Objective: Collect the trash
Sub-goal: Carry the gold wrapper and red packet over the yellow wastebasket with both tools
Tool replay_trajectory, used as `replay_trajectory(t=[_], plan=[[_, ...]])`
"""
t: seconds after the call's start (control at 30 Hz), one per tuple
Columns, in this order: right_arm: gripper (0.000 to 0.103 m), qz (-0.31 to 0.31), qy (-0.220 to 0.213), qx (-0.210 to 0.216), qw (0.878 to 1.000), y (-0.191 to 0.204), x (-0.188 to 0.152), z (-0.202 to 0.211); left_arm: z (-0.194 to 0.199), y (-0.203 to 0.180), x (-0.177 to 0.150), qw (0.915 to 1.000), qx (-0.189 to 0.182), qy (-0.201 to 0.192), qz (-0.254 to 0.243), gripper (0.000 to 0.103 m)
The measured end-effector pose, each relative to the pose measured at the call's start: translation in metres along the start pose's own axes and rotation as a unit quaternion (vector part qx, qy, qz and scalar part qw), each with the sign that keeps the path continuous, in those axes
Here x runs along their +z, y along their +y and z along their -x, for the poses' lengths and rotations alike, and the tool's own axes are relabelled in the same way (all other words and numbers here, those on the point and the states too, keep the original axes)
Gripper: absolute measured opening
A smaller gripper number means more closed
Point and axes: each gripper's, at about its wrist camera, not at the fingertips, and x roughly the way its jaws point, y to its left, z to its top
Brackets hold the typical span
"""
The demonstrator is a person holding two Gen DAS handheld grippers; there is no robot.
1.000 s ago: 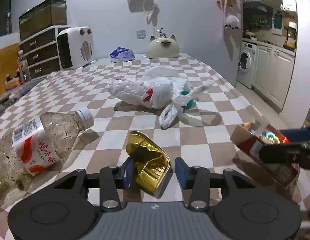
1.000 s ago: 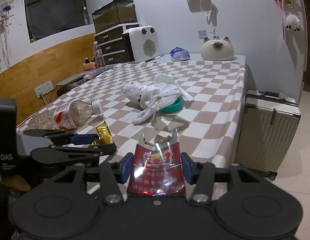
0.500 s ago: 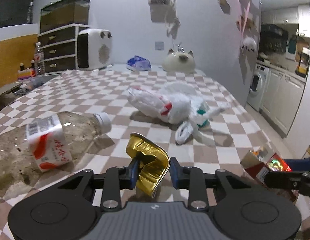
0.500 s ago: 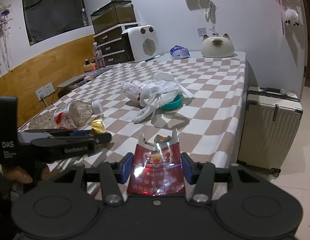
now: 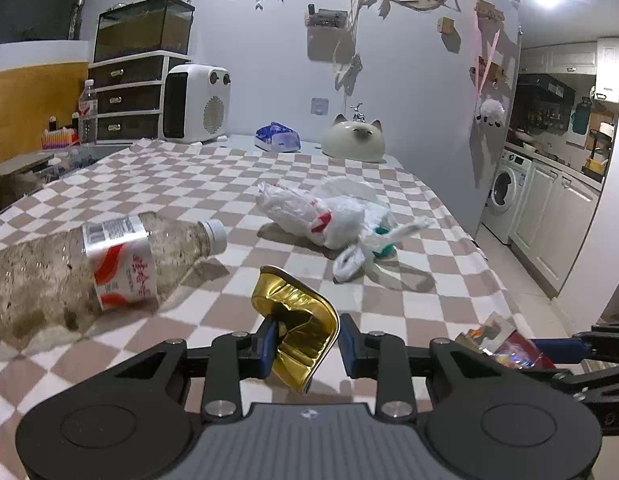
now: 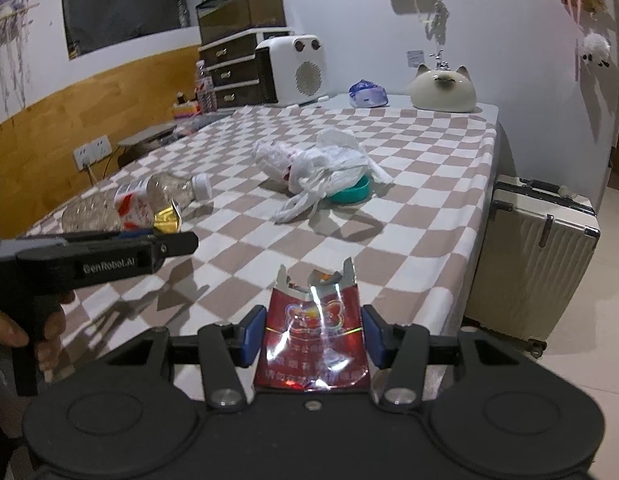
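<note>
My left gripper is shut on a crumpled gold foil wrapper and holds it above the checkered table. The wrapper also shows in the right wrist view. My right gripper is shut on a torn red cigarette pack, near the table's right front edge; the pack also shows in the left wrist view. An empty plastic bottle lies on its side at the left. A crumpled white plastic bag lies mid-table over a teal dish.
A white heater, a blue tissue pack and a cat-shaped lamp stand at the table's far end. Dark drawers stand at the back left. A white suitcase stands on the floor right of the table.
My left gripper has closed on the gold wrapper and lifted it off the table. The right gripper still holds the red pack and has barely moved.
</note>
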Motion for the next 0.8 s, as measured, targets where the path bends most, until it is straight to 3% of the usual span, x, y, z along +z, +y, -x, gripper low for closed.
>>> replay_trajectory(t=[0.4,0.8], plan=[[0.053,0.054,0.057,-0.022,0.997,0.020,0.003,-0.011,0.021,-0.008,-0.010,0.9999,-0.012,0.009,0.008,0.033],[0.051,0.034,0.018,-0.035,0.999,0.018,0.005,0.024,0.053,-0.021,-0.012,1.0000,-0.003,0.004,0.003,0.033]])
